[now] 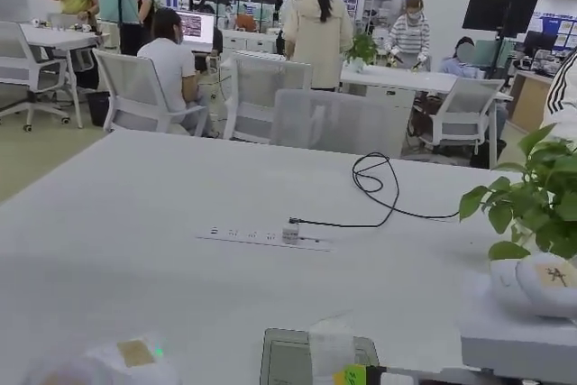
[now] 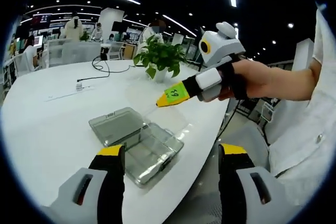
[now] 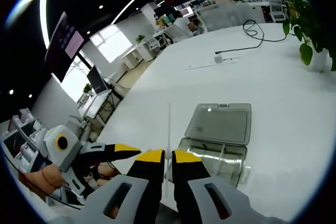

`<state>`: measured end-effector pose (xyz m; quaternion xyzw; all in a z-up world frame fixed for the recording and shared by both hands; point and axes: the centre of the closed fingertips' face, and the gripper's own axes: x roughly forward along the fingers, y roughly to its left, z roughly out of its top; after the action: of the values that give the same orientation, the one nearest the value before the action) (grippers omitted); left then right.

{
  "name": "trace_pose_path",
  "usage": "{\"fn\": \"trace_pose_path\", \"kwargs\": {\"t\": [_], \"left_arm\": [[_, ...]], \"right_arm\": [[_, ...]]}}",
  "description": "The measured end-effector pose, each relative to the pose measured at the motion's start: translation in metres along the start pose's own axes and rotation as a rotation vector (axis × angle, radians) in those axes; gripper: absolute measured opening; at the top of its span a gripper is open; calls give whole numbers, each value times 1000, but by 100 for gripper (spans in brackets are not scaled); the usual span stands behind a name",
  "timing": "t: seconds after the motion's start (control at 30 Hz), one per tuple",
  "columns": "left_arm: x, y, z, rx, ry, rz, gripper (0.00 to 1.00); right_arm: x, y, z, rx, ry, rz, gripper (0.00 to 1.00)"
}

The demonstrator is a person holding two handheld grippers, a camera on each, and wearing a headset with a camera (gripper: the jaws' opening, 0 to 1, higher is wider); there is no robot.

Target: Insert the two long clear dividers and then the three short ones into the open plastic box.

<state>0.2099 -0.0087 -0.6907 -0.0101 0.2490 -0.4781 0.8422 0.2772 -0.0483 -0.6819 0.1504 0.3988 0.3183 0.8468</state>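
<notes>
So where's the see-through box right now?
In the left gripper view the open plastic box lies on the white table, at its edge, ahead of the left gripper.

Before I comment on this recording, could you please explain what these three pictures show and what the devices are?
There is no robot here: a person holds a two-jaw gripper in each hand and wears a camera headset. The head view looks from the headset over the white table; the two round pictures come from cameras riding on the grippers. On the table lie an open clear plastic box, its lid folded back, a power strip with a black cable, and a potted plant. The left gripper is open, pointing at the box. The right gripper is shut on a thin clear divider, seen edge-on in its own view.
</notes>
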Motion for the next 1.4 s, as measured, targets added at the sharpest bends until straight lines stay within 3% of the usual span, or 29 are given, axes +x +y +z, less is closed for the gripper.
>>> {"fn": "trace_pose_path", "kwargs": {"t": [0.17, 0.33, 0.4, 0.67, 0.87, 1.13, 1.4], "left_arm": [[-5, 3, -14, 70, 20, -49, 87], [-7, 4, -31, 114, 48, -93, 96], [-7, 4, -38, 131, 69, -108, 98], [-10, 7, -53, 131, 78, -172, 98], [-11, 6, -58, 126, 69, -208, 97], [-13, 7, -59, 116, 51, -232, 96], [-12, 8, -57, 102, 32, -238, 95]], "right_arm": [[10, -10, -6, 40, 83, -57, 7], [20, -18, -11, 82, 132, -117, 7], [24, -23, -17, 113, 165, -152, 7], [38, -32, -41, 174, 244, -241, 7], [48, -38, -49, 218, 265, -281, 7], [55, -47, -59, 225, 292, -339, 7], [62, -52, -67, 222, 318, -357, 7]]}}
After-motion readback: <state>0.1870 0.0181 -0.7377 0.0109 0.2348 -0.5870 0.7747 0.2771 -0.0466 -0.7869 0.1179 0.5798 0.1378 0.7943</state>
